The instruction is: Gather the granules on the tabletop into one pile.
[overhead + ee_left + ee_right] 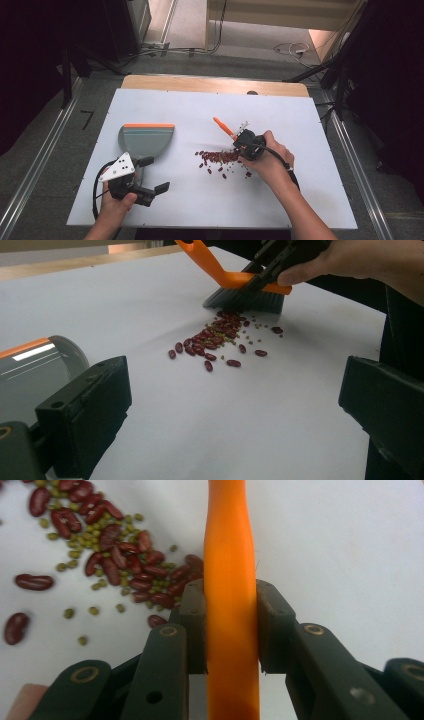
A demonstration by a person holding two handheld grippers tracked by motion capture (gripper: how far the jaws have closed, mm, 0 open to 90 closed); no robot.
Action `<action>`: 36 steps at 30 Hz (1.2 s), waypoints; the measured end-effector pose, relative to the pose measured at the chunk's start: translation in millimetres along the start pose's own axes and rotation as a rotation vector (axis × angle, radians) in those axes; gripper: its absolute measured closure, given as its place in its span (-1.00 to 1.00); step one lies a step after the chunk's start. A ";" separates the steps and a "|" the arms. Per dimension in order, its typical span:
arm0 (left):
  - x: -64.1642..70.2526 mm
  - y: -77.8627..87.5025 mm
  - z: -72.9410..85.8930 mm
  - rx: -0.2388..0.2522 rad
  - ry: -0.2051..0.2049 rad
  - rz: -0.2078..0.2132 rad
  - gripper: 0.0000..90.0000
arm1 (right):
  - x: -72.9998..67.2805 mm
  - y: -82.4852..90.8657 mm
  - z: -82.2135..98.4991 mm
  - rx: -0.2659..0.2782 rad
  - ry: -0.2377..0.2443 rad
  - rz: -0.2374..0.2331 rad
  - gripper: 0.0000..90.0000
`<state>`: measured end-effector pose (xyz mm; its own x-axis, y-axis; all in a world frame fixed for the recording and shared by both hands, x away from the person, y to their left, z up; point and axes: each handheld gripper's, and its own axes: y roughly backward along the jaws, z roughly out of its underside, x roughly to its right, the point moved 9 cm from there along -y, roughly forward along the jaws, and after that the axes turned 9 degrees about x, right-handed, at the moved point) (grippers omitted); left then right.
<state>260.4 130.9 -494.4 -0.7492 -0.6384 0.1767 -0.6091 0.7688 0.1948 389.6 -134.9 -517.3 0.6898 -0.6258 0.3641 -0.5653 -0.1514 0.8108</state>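
Right gripper [246, 141] pinches the orange brush [235, 279] at mid-handle; the light, stiff handle suits this grip. Loose beans [215, 337] lie just before the bristles, likely to roll. Left gripper [142, 186] stands spread beside the dustpan [146, 138].

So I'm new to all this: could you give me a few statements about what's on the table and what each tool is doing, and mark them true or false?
1. The right tool is clamped on the orange brush handle. True.
2. The left tool holds the dustpan. False: its jaws are open and hold nothing; the dustpan lies just beyond it.
3. The pile mixes red beans with small green beans. True.
4. The beans are already inside the dustpan. False: they lie loose on the white table, beside the brush bristles.
5. The dustpan has an orange edge. True.
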 end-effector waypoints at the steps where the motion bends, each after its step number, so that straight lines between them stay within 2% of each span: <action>1: -0.1 -0.1 0.1 -0.001 -0.003 0.001 -0.97 | -2.3 0.4 -0.3 0.004 0.006 0.001 0.53; 5: -0.2 -0.7 0.7 -0.005 -0.002 0.000 -0.97 | -10.9 2.7 -2.2 0.010 0.018 -0.005 0.53; 9: -0.3 -0.7 0.8 -0.006 -0.003 -0.002 -0.97 | -19.2 7.0 -5.8 0.020 0.022 -0.045 0.53; 12: -0.6 -0.6 0.5 -0.003 -0.001 -0.003 -0.97 | -22.7 8.6 -7.9 0.025 0.033 -0.057 0.53; 15: 0.0 -0.2 0.3 -0.001 0.001 -0.002 -0.97 | -19.7 10.5 -10.1 0.037 0.043 -0.061 0.53; 19: -1.2 0.3 0.2 -0.002 -0.001 -0.005 -0.97 | -8.7 22.6 -19.4 0.093 0.014 -0.033 0.53; 21: -1.5 0.4 0.1 -0.002 0.000 -0.006 -0.97 | -8.2 31.0 -26.2 0.122 0.023 -0.041 0.53; 25: -1.2 0.4 -0.7 0.002 -0.001 -0.005 -0.97 | -25.4 39.5 -39.6 0.158 -0.015 -0.143 0.53; 26: -1.2 0.6 -1.0 0.003 -0.003 -0.005 -0.97 | -37.0 37.9 -45.3 0.162 -0.022 -0.175 0.53; 27: -1.0 0.9 -1.2 0.004 -0.002 -0.006 -0.97 | -37.0 37.9 -45.3 0.162 -0.022 -0.175 0.53; 28: -0.9 1.3 -1.2 0.002 -0.003 -0.007 -0.97 | -49.8 35.4 -52.7 0.181 -0.052 -0.233 0.53; 29: -0.9 1.6 -1.2 0.002 -0.004 -0.008 -0.97 | -49.8 35.4 -52.7 0.181 -0.052 -0.233 0.53; 31: -1.2 2.1 -1.2 0.001 -0.004 -0.009 -0.97 | -66.9 30.2 -62.6 0.187 -0.074 -0.306 0.53; 33: -1.5 2.1 -1.2 0.003 -0.004 -0.009 -0.97 | -72.5 28.9 -65.6 0.184 -0.085 -0.324 0.53; 34: -1.9 2.3 -1.2 0.004 -0.005 -0.009 -0.97 | -78.3 27.3 -69.0 0.178 -0.122 -0.342 0.53; 36: -2.7 2.6 -1.2 0.005 -0.004 -0.009 -0.97 | -86.6 24.2 -74.0 0.154 -0.163 -0.391 0.53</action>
<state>261.1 134.5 -493.3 -0.7445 -0.6454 0.1710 -0.6175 0.7630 0.1911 349.7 -27.8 -495.3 0.7918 -0.6093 -0.0426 -0.3459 -0.5048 0.7909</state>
